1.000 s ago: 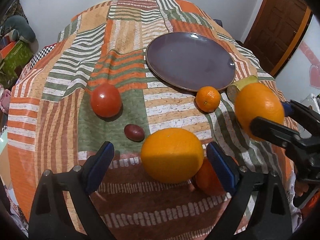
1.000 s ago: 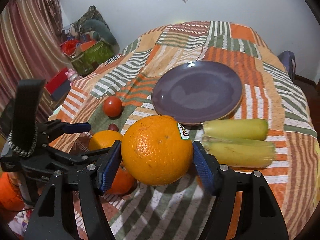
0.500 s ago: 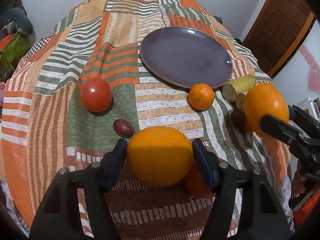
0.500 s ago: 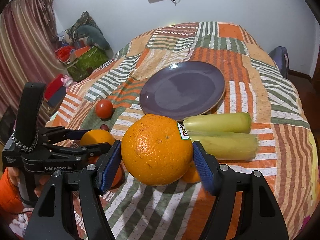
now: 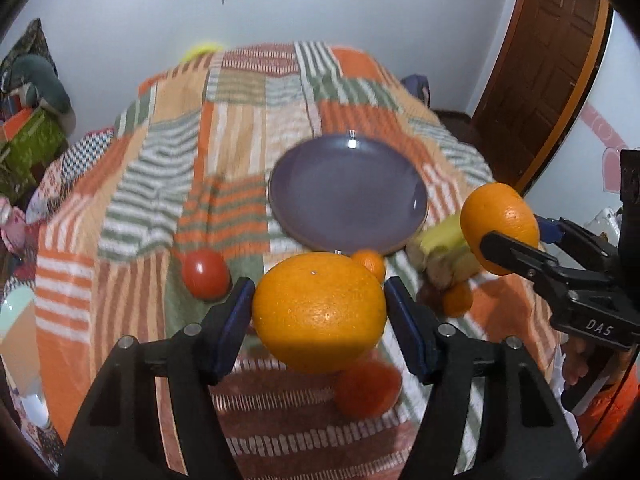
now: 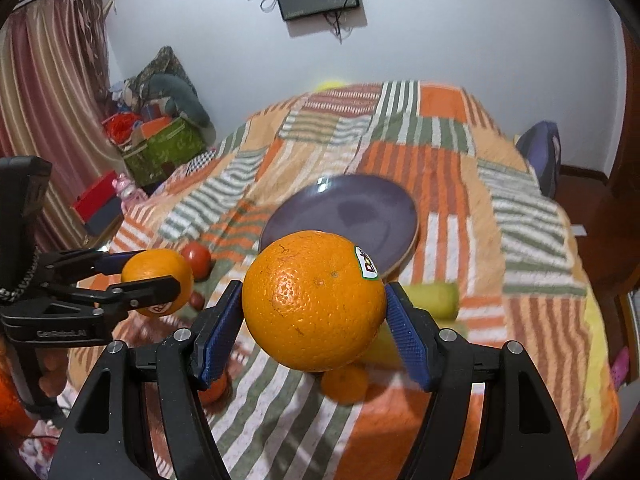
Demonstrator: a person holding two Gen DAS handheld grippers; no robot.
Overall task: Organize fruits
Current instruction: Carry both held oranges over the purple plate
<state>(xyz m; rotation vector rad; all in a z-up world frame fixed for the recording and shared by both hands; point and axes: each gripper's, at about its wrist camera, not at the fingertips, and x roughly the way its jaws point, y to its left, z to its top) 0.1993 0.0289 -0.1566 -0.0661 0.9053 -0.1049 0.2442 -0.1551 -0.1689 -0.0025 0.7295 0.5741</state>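
Left gripper clenches a large round orange, right gripper a stickered orange; both raised, probably bound for the empty purple plate.

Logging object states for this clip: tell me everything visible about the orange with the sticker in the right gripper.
The stickered orange is large, round, bright and pebbled, with a few small dark flecks. A white, green-edged label with red lettering sits on its upper right. It is held off the patchwork cloth, clamped at its sides between the blue ridged pads of the right gripper; only they touch it. Behind it lies the purple plate, bare.
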